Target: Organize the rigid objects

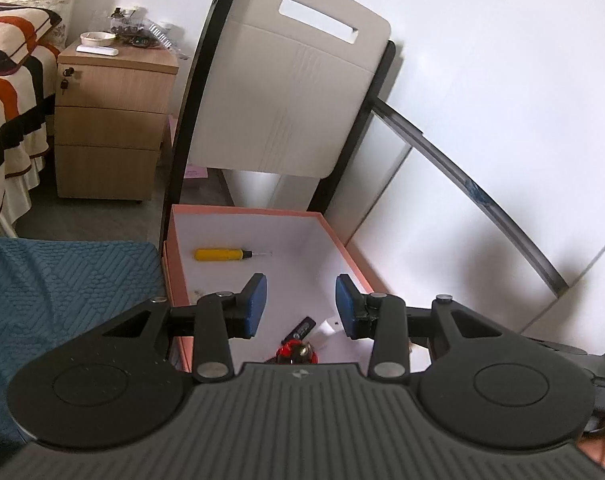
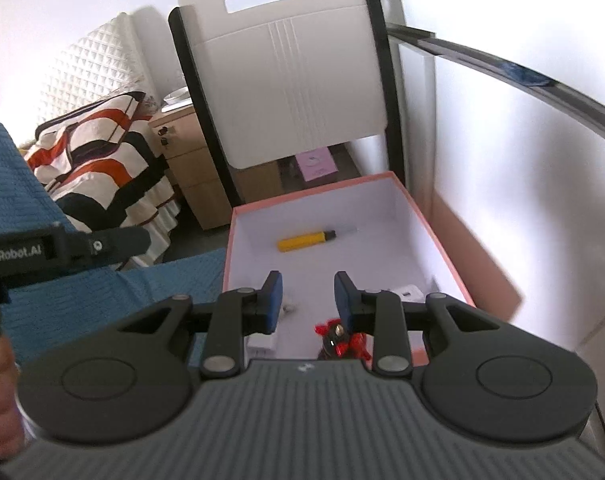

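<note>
pink box [image 1: 342,246] on blue cloth [image 1: 62,292], beside chair [image 1: 278,92].

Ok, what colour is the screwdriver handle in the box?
Yellow, with a black collar. The screwdriver shows best in the right wrist view.

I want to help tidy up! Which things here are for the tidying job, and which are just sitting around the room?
For the job:
- pink box
- yellow screwdriver in it
- red and black toy in it
- black stick in it

Just sitting around:
- white chair
- wooden drawers
- striped bedspread
- blue cloth
</note>
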Action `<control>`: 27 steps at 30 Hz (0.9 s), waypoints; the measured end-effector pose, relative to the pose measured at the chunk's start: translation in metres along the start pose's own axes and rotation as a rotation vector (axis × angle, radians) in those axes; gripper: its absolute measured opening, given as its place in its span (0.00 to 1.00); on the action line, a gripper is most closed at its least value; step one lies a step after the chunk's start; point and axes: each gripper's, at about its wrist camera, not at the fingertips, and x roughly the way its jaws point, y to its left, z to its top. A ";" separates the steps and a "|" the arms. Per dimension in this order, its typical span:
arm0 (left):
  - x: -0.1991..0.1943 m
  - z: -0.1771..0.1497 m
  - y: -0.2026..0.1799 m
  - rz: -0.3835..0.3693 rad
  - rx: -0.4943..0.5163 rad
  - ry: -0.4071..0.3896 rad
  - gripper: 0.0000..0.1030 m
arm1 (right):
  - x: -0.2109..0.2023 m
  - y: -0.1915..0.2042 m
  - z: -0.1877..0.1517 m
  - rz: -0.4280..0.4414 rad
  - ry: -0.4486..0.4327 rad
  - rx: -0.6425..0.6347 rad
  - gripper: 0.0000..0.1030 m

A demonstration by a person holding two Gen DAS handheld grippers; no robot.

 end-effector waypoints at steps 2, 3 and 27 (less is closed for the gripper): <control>-0.008 -0.005 0.000 -0.004 0.014 0.003 0.42 | -0.010 0.001 -0.009 -0.010 -0.002 0.014 0.31; -0.013 -0.008 -0.001 0.001 0.021 0.001 0.42 | -0.015 0.003 -0.013 -0.013 -0.002 0.016 0.31; -0.057 -0.070 0.007 0.037 0.053 0.009 0.43 | -0.059 0.025 -0.070 -0.039 -0.043 0.005 0.31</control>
